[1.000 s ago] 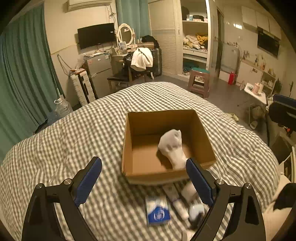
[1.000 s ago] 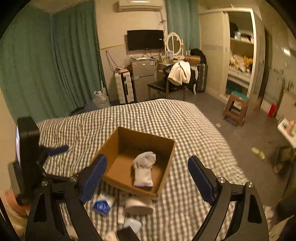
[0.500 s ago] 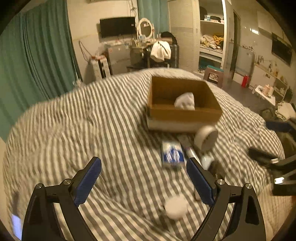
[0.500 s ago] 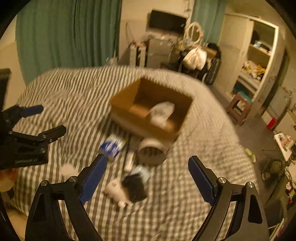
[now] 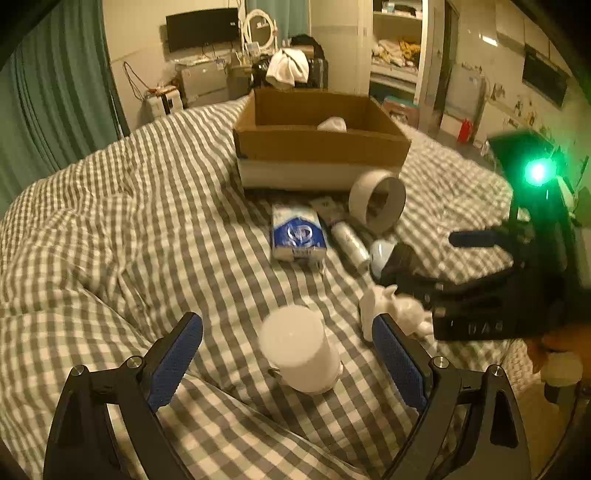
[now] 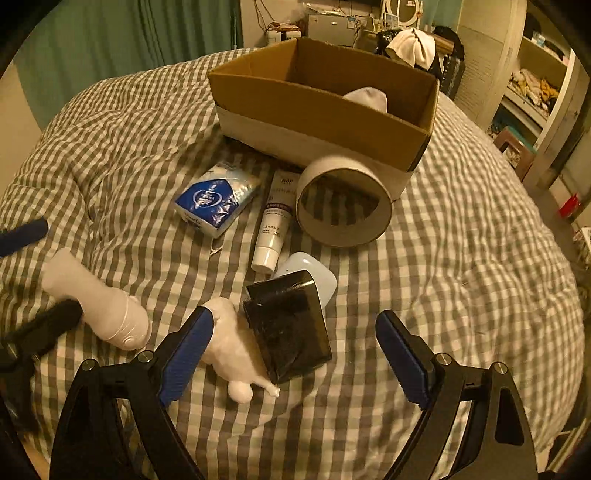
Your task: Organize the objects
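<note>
Where the box [image 5: 321, 147] rises, sock [image 5: 332, 124] half-hidden.

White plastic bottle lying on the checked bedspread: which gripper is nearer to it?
Left. The left gripper is open around the white plastic bottle; the right gripper hovers open beside it, over a black box.

A home bedroom: checked bed [image 5: 110, 221], wardrobe [image 5: 395, 48], dressing-table mirror [image 5: 260, 31].

Left gripper [image 5: 287, 360]: my black angular frame, silver screws near the blue ribbed pads [image 5: 173, 363].
Right gripper [image 6: 294, 356]: same black arms, blue pads, silver screws.
Right unit, from my left camera: black housing, green light, faint lettering, skin below.
</note>
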Action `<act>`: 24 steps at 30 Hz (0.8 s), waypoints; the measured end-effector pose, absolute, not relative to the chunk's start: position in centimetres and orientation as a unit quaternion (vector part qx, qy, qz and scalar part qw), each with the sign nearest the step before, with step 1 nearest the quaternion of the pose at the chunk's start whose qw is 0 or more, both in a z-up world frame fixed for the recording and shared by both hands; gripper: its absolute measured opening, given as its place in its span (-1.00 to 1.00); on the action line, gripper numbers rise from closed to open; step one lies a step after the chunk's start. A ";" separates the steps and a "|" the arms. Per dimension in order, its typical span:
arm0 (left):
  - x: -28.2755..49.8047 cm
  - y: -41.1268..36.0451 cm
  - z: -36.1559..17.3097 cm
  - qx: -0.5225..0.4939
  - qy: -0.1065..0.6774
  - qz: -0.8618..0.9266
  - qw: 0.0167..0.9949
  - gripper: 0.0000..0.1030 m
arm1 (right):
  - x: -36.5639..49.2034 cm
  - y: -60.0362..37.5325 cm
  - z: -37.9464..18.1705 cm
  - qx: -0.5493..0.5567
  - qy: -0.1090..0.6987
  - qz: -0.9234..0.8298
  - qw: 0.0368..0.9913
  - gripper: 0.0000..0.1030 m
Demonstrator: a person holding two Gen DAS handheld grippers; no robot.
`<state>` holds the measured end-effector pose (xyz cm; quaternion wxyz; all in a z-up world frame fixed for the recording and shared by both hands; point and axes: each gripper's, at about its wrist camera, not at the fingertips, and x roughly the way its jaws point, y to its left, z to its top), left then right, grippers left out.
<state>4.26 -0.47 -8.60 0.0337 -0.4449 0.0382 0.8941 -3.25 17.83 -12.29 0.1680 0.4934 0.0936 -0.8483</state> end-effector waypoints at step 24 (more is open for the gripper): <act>2.8 -0.1 -12.5 -0.503 0.016 0.862 0.061 -0.14 | -4.8 17.9 -12.7 0.484 0.039 -0.847 0.216 -0.84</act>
